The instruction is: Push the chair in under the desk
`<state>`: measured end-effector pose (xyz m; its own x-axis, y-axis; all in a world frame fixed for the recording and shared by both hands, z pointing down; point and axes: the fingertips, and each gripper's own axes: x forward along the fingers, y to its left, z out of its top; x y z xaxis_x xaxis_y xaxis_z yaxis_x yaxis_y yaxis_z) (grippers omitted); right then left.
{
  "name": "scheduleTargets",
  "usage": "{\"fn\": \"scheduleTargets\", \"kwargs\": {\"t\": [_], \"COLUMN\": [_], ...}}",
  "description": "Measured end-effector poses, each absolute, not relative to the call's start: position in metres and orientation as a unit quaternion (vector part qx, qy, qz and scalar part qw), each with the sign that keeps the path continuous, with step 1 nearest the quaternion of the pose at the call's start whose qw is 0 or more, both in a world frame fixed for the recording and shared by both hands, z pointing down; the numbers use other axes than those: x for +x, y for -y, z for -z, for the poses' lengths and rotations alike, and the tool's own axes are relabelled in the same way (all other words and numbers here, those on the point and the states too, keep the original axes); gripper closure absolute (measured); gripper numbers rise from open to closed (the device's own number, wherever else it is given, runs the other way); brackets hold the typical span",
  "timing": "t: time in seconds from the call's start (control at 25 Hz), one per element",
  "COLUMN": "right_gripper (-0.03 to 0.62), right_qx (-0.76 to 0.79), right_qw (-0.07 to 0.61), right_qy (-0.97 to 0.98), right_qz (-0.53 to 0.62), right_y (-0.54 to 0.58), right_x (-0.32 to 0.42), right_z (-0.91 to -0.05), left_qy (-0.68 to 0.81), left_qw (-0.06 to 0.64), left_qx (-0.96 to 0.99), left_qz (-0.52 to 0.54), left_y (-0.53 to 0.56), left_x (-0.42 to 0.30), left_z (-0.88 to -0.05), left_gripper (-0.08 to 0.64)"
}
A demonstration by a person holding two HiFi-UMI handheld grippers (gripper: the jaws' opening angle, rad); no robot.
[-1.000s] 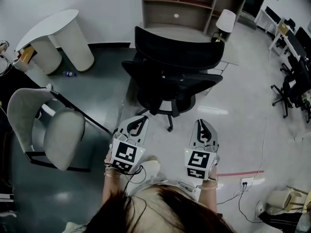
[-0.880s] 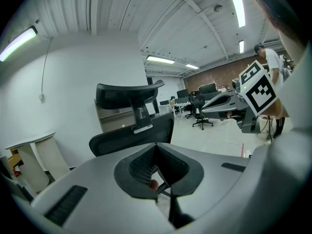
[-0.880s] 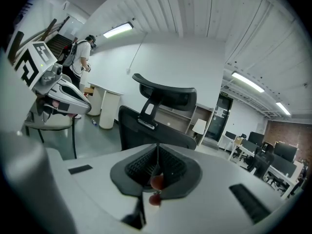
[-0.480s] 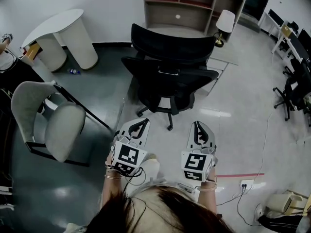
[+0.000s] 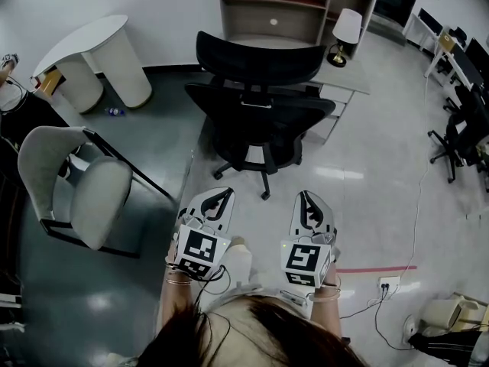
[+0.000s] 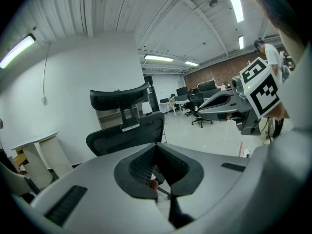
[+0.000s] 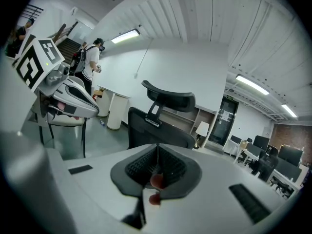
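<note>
A black office chair with a headrest stands on its wheeled base in front of a light desk with a shelf unit behind it. The chair's back faces me. My left gripper and right gripper are side by side a little short of the chair's base, both shut with nothing between the jaws. The left gripper view shows the chair ahead beyond its shut jaws. In the right gripper view the chair stands close in front.
A grey padded chair on a black frame stands at the left. A rounded white table is at the back left. A table lamp sits on the desk. Cables and a power strip lie at the right. More office chairs stand far right.
Both grippers have moved forward toward the black chair, still shut and side by side. The chair and desk now sit slightly higher in the head view.
</note>
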<state>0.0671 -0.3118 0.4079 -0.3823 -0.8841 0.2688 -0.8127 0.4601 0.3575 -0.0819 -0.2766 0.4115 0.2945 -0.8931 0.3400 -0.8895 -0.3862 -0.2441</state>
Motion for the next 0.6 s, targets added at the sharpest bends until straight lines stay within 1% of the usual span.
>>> {"fn": "scheduleTargets", "kwargs": {"t": [0.12,0.32,0.6], "right_gripper": [0.565,0.568,0.568], "right_qx": [0.514,0.518,0.514], "right_qw": [0.21,0.207,0.205], "right_qy": [0.827,0.825,0.827], "right_qz": [0.086,0.087,0.098], "right_y": [0.305,0.294,0.277], "right_x": [0.072,0.082,0.088], "right_z": [-0.408,-0.406,-0.405], "left_qy": [-0.55,-0.545,-0.523], "left_qw": [-0.005,0.008,0.004], "left_qx": [-0.813,-0.819,-0.841], "left_qz": [0.192,0.179,0.139], "left_y": [0.269,0.26,0.244], "left_x": [-0.072,-0.059,-0.036], "left_z": [-0.407,-0.395,-0.379], "left_gripper": [0.548,0.548,0.548]}}
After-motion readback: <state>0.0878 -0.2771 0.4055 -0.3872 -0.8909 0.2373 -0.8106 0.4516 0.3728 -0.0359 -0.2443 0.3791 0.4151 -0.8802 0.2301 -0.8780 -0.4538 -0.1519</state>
